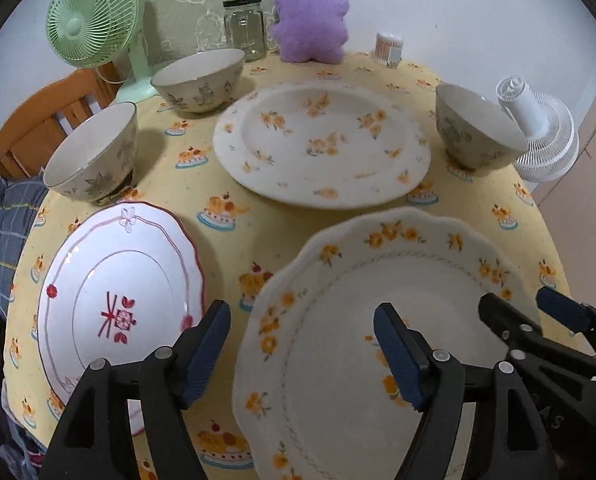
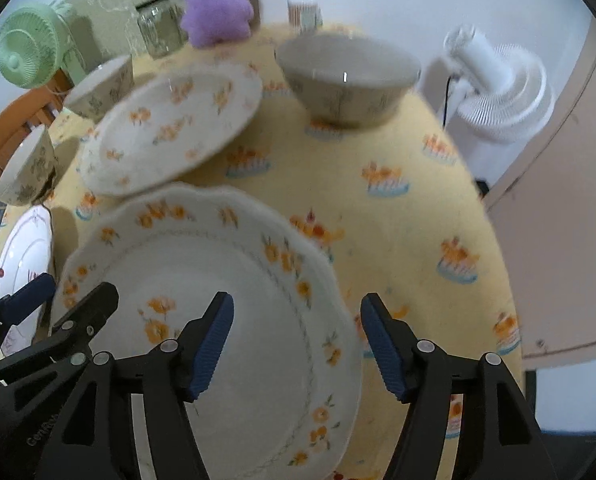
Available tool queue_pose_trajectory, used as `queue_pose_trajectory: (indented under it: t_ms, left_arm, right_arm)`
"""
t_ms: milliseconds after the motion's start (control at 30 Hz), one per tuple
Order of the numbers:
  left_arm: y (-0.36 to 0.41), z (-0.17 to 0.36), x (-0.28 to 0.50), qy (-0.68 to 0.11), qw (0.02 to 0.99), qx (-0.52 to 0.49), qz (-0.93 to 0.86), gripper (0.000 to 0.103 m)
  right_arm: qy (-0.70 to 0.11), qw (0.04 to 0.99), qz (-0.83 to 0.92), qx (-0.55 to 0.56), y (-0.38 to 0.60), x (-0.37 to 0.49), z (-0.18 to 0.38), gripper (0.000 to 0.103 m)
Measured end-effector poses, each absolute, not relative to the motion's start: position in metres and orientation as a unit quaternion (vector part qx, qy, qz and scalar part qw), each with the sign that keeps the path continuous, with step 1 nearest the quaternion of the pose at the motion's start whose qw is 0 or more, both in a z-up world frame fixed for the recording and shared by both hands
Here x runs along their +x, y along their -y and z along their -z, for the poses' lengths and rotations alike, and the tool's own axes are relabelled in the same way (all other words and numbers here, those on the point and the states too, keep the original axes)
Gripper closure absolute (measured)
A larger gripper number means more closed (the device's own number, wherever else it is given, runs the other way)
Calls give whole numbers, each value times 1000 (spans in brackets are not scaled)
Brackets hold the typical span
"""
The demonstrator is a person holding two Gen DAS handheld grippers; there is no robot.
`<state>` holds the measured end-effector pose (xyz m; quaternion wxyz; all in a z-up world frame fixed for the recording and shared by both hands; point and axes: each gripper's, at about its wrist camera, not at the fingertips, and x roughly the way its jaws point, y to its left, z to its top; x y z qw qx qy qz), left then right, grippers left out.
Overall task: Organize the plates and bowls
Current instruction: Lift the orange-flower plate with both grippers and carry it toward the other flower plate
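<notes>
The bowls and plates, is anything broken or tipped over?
No. The three bowls stand upright and the three plates lie flat, none visibly chipped or spilled.

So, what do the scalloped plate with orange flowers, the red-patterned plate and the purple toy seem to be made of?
The scalloped plate looks like glazed ceramic: a smooth off-white surface with printed flowers and a soft sheen. The red-patterned plate looks like glossier ceramic or porcelain, with bright light reflections; melamine cannot be excluded. The purple toy seems to be plush fabric, as its surface is fuzzy and matte.
</notes>
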<state>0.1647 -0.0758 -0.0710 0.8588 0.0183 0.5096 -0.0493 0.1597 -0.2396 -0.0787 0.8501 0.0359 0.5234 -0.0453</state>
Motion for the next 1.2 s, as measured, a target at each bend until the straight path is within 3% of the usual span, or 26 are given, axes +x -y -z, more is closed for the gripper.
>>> queue_pose_trajectory:
  t_ms: [133, 267, 767, 1200]
  left_arm:
    - [62, 61, 171, -509, 859, 7, 51, 21]
    - [49, 43, 178, -495, 867, 8, 58, 19]
    - [29, 6, 253, -449, 891, 26, 63, 18]
    - [39, 58, 334, -489, 871, 40, 37, 19]
  right_arm:
    - [-507, 860, 45, 41, 238, 159, 63, 23]
    - [-488, 871, 45, 38, 226, 159, 42, 20]
    - [-427, 900, 70, 57, 196, 219, -4, 20]
    - [-469, 877, 62, 79, 203, 310, 40, 20]
